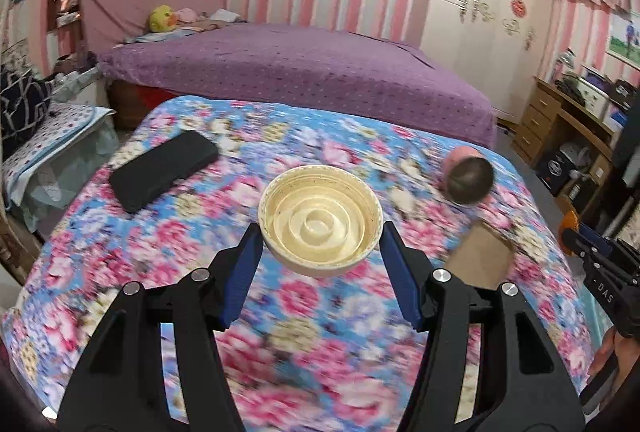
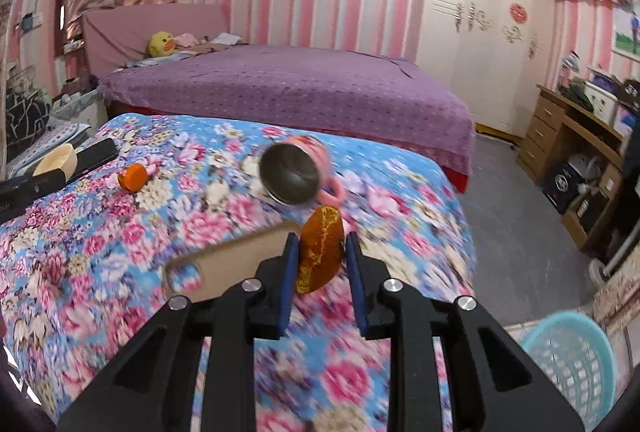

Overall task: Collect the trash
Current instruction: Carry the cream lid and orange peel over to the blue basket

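I hold: left gripper [image 1: 320, 244] fingers pinching cream round plastic lid [image 1: 320, 222] by its rim, above flowered bed cover [image 1: 140, 252] | light, stiff, slippery | right gripper [image 2: 320, 268] fingers pinching soft orange peel piece [image 2: 320, 252] flatwise | destination: blue plastic basket [image 2: 576, 364]

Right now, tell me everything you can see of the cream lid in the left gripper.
The lid is round, cream-coloured and plastic-looking, its open underside facing the camera: a shallow rim with thread ridges and raised concentric rings at the centre, slightly grimy. It is tilted and held clear of the floral cloth, clamped at opposite edges of its rim between the blue pads of the left gripper. Nothing else touches it. In the right wrist view it shows side-on at far left.
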A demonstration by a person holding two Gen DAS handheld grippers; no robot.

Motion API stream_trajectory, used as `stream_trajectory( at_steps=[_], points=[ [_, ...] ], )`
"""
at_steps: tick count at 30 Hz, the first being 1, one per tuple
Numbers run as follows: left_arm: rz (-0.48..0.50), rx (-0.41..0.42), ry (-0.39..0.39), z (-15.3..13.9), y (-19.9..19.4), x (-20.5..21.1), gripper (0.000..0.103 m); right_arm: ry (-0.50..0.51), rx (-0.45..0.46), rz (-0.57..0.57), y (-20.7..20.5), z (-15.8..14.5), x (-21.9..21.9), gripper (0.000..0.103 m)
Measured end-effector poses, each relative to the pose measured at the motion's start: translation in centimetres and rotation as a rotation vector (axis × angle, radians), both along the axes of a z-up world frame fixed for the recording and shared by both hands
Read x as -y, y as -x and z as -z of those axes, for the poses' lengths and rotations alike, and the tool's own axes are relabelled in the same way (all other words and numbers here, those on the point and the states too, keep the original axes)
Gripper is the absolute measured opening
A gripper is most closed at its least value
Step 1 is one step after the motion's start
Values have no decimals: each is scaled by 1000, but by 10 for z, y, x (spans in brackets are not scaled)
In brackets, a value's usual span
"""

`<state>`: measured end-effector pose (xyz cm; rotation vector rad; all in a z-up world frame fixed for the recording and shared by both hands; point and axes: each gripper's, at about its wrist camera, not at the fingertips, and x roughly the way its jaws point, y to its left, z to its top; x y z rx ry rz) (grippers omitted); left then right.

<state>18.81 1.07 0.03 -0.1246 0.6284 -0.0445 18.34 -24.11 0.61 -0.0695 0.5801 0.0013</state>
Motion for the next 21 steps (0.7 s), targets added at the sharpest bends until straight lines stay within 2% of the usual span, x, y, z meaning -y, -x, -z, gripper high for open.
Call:
stream_trajectory(
  at_steps=[4,7,15,21],
  points=[
    [51,26,-49,1,15,32,59,-3,14,35,22,1,16,24],
    [85,25,-55,5,24,50,59,-13,29,57,34,2,29,24],
    [99,29,-108,13,31,79,59,-35,50,90,47,4,58,24],
    [106,52,-111,12,34,100,59,-54,54,132,58,3,90,24]
  ],
)
